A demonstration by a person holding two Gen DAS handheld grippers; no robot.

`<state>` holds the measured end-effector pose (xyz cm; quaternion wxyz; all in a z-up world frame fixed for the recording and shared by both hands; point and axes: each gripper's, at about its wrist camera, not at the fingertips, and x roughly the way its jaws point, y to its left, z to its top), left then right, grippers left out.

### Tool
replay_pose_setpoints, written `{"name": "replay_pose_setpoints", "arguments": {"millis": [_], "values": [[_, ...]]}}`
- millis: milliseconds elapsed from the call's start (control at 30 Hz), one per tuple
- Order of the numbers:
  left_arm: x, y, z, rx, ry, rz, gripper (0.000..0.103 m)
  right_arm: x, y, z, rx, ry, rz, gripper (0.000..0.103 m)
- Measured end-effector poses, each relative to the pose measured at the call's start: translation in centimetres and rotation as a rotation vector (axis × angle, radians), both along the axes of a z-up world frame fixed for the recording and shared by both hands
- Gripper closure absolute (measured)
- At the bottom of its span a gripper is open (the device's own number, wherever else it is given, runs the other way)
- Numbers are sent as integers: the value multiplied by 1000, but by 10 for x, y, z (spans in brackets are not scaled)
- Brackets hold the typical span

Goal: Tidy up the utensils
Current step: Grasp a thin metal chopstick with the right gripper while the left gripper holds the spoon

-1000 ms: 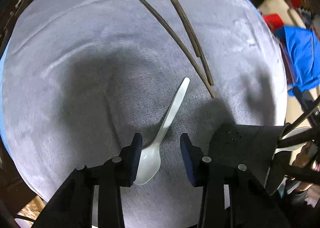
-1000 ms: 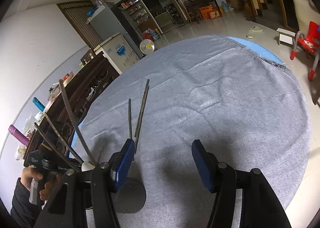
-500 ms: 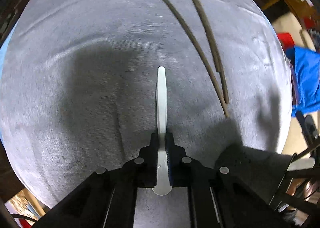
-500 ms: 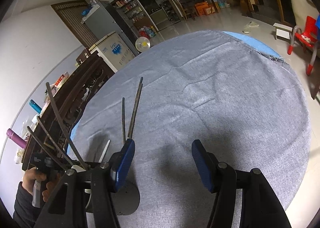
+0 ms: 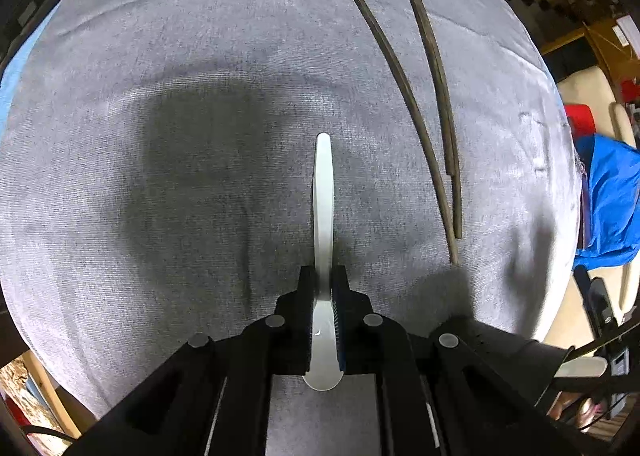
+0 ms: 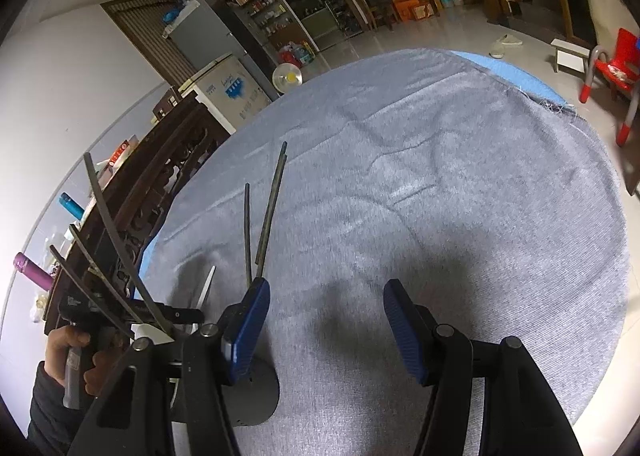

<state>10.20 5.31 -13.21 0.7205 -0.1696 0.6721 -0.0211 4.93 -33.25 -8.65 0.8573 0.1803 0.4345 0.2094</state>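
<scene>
My left gripper is shut on a white plastic spoon; its handle points forward over the grey cloth and its bowl sits between the jaws. Dark chopsticks lie on the cloth to the right of the spoon. In the right wrist view the spoon handle and the chopsticks show at the left. My right gripper is open and empty above the cloth. A dark utensil holder with several chopsticks in it stands at its lower left.
The round table carries a grey cloth over a blue cover. A dark wooden cabinet stands beyond the table's left edge. A red chair stands on the floor at the far right. The holder also shows in the left wrist view.
My left gripper closed on the white spoon, which lay tilted between open jaws a second ago. It now holds it straight ahead. The right gripper stayed open and shifted slightly.
</scene>
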Motion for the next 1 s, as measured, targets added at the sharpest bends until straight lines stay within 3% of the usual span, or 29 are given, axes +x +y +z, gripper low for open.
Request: {"name": "replay_pose_setpoints", "arguments": {"millis": [333,567,833,1000], "values": [[44,7,2,28,28,12,90,4,1,-4,-12,19,7,40],[89,3,-2,35,54,27,90,36,6,-4,-32,68,71,39],[100,12,-7,34,49,5,93,96,35,-16,-87,204,217,39],[100,22,-10,33,49,-4,93,153,82,-26,-124,343,335,39]]}}
